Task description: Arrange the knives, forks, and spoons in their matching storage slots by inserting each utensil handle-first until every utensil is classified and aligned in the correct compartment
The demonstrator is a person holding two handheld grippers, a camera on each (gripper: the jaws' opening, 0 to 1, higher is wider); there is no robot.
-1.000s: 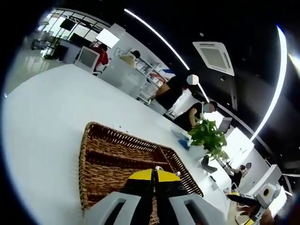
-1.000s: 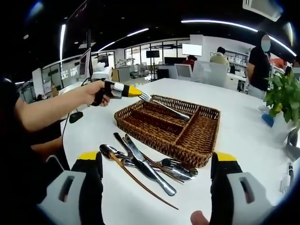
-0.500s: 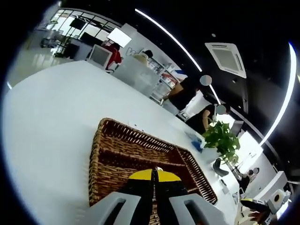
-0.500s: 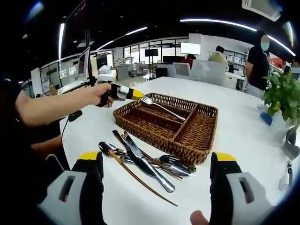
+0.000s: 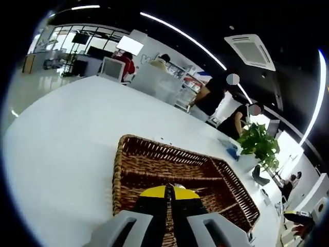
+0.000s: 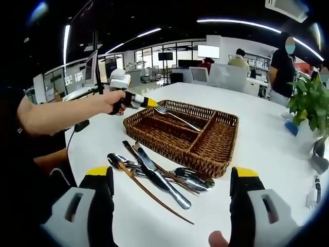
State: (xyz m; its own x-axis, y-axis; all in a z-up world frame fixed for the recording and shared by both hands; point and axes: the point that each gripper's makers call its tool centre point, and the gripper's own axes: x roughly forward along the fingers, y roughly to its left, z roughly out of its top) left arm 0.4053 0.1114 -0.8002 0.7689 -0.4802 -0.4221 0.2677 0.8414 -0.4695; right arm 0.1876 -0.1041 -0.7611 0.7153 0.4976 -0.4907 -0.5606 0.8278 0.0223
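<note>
Left gripper [image 6: 152,103] jaws clamped on a fork [image 6: 177,118], handle reaching into the basket [image 6: 226,144]. Right gripper [image 6: 169,188] jaws wide apart, empty. Remaining cutlery pile [image 6: 154,175] lies on the bench [image 6: 267,154] at 7 o'clock of the basket; sorting barely begun.

Wicker tray [image 6: 205,149] sits on the counter [image 6: 267,139] ahead of the right tongs [image 6: 172,206]; loose cutlery pile [image 6: 154,175] lies between them, nearer the tongs.
</note>
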